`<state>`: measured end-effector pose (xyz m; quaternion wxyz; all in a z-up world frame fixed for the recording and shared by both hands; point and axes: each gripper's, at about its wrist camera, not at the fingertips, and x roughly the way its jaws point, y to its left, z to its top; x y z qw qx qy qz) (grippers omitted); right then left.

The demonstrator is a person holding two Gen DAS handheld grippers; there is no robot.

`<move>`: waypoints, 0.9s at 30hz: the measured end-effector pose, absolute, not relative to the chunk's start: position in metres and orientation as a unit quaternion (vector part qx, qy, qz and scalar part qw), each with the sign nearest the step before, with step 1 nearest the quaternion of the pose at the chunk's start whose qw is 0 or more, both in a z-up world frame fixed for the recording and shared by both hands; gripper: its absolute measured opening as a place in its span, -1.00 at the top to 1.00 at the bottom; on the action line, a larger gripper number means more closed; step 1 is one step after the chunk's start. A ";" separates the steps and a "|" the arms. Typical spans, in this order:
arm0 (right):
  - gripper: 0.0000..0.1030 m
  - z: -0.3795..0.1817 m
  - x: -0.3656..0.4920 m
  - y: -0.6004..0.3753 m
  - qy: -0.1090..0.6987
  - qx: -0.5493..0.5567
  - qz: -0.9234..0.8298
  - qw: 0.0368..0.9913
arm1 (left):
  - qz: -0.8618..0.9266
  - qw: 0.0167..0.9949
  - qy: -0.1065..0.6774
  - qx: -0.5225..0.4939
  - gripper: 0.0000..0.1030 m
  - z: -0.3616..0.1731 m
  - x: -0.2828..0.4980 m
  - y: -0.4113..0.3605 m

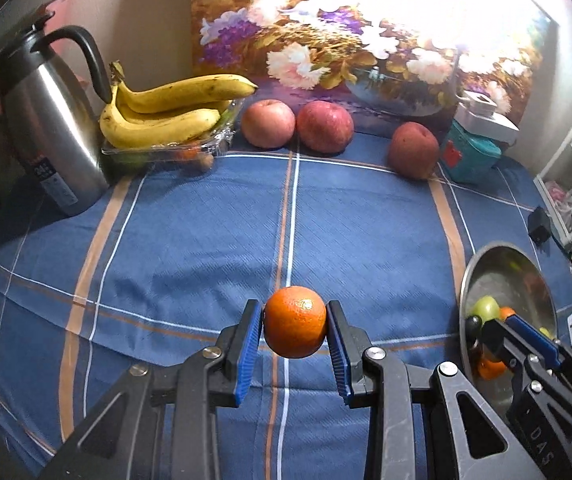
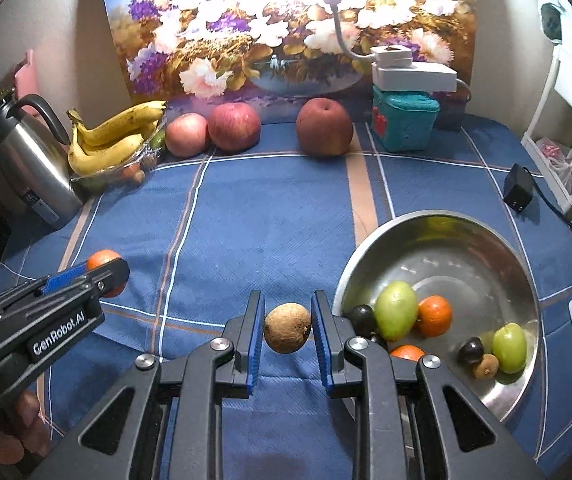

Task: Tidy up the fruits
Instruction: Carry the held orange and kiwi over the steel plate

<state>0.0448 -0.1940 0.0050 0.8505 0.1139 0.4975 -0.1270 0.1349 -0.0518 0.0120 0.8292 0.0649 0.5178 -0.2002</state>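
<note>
My left gripper clamps an orange; my right gripper clamps a brown kiwi beside the steel bowl. Lower each fruit inside the bowl before releasing.

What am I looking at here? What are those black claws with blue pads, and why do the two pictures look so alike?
There is no robot: a person holds two hand-worked grippers, each with a camera looking along its fingers. One picture comes from the left gripper, shut on an orange. The other comes from the right gripper, shut on a small brown fruit. Both look across a blue tablecloth. At its back stand bananas, three apples and a steel jug. At the right, a steel bowl holds small fruits.
</note>
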 end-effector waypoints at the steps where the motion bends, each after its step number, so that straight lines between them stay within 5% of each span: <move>1: 0.52 0.006 0.042 -0.195 0.496 0.116 -0.128 0.851 | -0.202 0.829 0.518 0.066 0.32 0.012 0.131 -0.053; 27: 0.53 0.029 -0.004 -0.216 0.470 0.160 -0.124 0.859 | -0.198 0.837 0.496 0.117 0.32 0.022 0.088 -0.071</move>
